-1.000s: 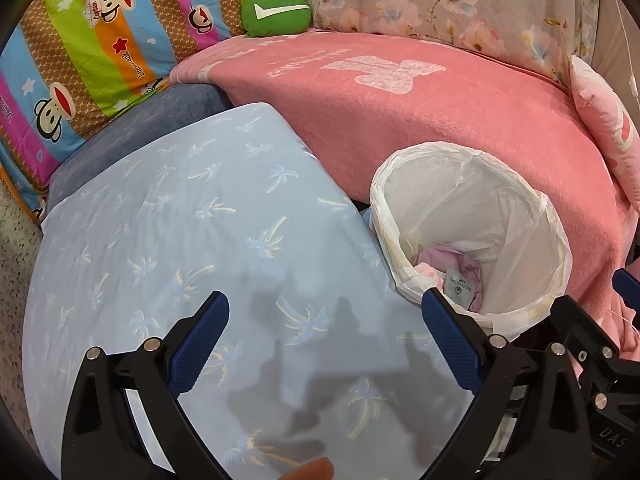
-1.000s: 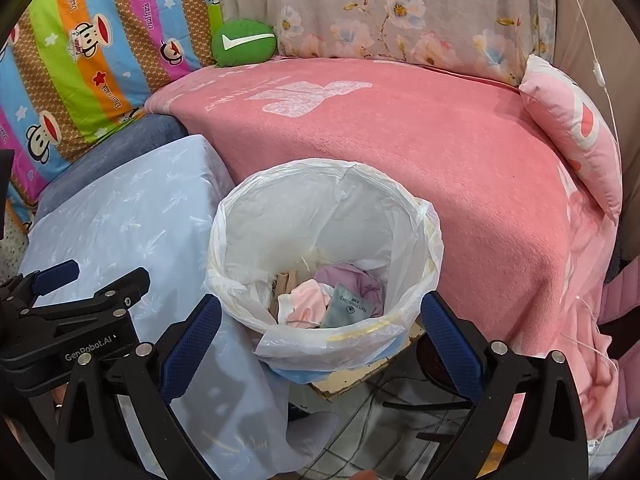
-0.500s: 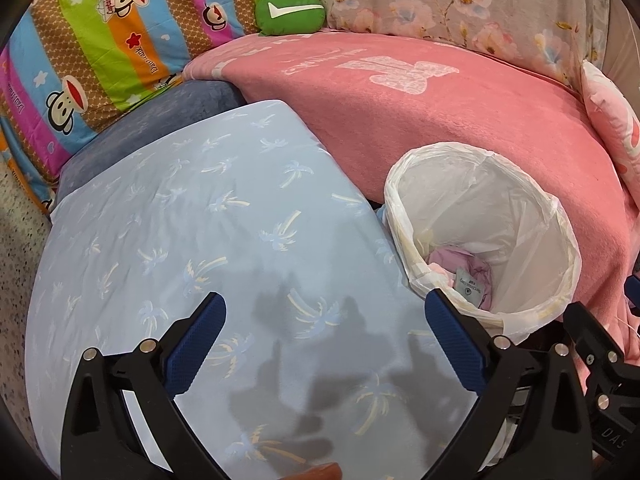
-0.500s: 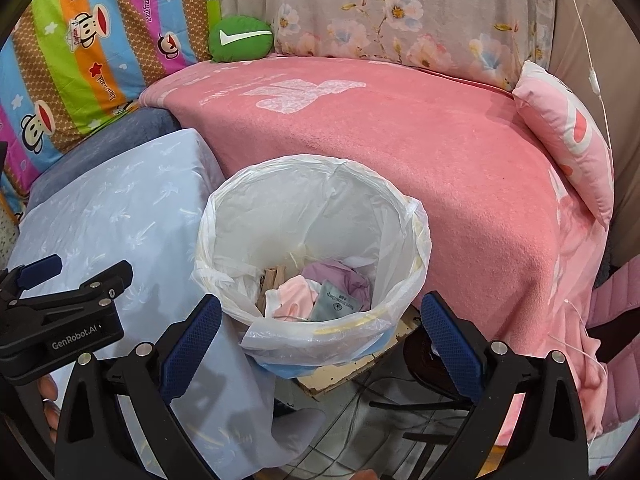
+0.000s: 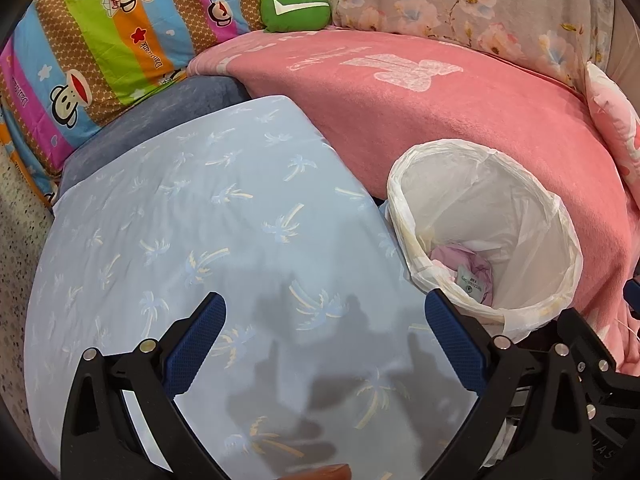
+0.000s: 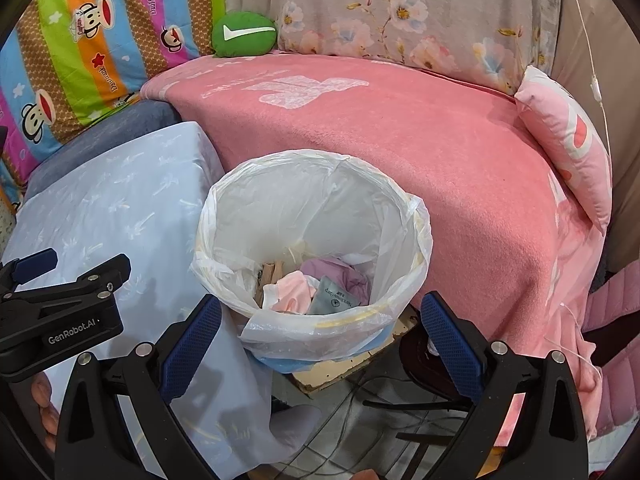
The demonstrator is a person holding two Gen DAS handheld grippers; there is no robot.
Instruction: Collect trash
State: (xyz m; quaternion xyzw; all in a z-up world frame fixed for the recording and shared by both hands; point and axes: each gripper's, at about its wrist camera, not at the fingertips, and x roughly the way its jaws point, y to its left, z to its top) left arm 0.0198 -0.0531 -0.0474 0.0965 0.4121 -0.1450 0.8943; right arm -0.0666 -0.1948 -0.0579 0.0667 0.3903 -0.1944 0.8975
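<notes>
A waste bin lined with a white plastic bag (image 6: 320,216) (image 5: 488,216) stands between the blue-covered surface and the pink bed. Inside lie pink and purple wrappers and a grey sachet (image 6: 334,298) (image 5: 470,280). My right gripper (image 6: 320,324) hangs open just in front of the bin's near rim, nothing between its fingers. My left gripper (image 5: 326,332) is open over the pale blue cloth with palm prints (image 5: 200,232), empty, with the bin to its right. The left gripper's body (image 6: 60,308) shows at the left edge of the right wrist view.
A pink blanket (image 6: 420,140) covers the bed behind the bin. Striped monkey-print pillow (image 5: 100,48), green cushion (image 6: 244,34), floral cushion (image 6: 420,12) and pink pillow (image 6: 568,136) line the back. Cables and a board (image 6: 340,372) lie on the floor under the bin.
Both grippers have drawn back and shifted slightly left, so the bin sits a little farther right and lower in the views. Both stay open and empty.
</notes>
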